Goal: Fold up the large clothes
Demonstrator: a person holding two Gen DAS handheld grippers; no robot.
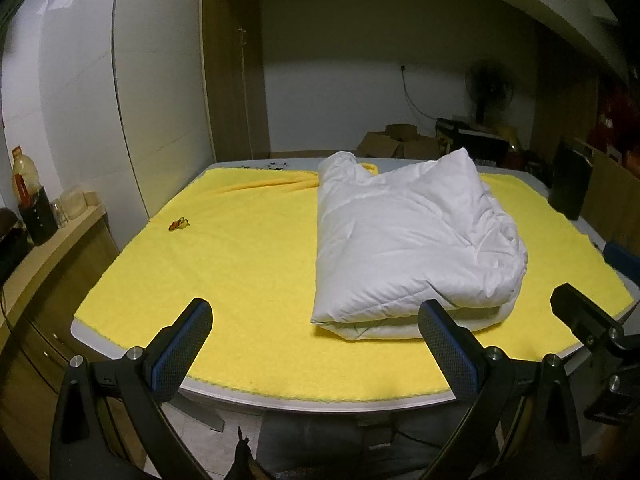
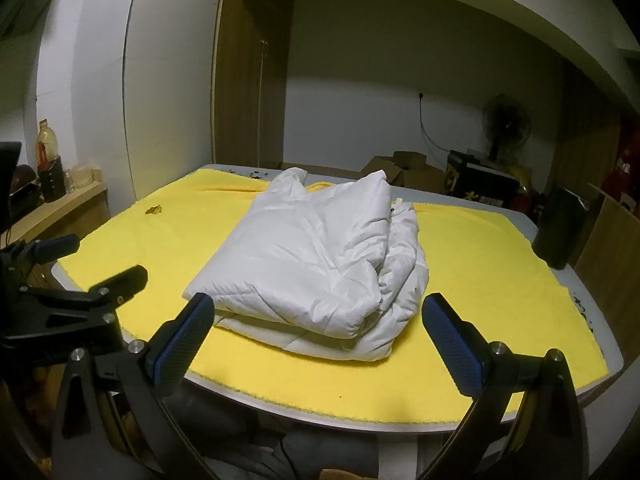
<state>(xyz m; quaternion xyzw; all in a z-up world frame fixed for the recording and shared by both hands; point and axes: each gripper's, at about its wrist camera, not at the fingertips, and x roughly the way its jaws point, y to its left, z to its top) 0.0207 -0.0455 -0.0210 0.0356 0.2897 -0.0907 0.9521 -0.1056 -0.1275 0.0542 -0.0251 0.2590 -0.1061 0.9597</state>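
Quilt folded in a bundle on yellow cloth, mid table. Looks soft, puffy, light but bulky; prob slips. Grab near-edge corners of top layer. Left gripper & right gripper both spread wide, empty, hovering at near table edge.

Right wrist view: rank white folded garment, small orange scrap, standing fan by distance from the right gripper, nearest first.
From the right gripper:
1. White folded garment, straight ahead, centre of the yellow cloth.
2. Small orange scrap, far left on the cloth.
3. Standing fan, back right, beyond the table.
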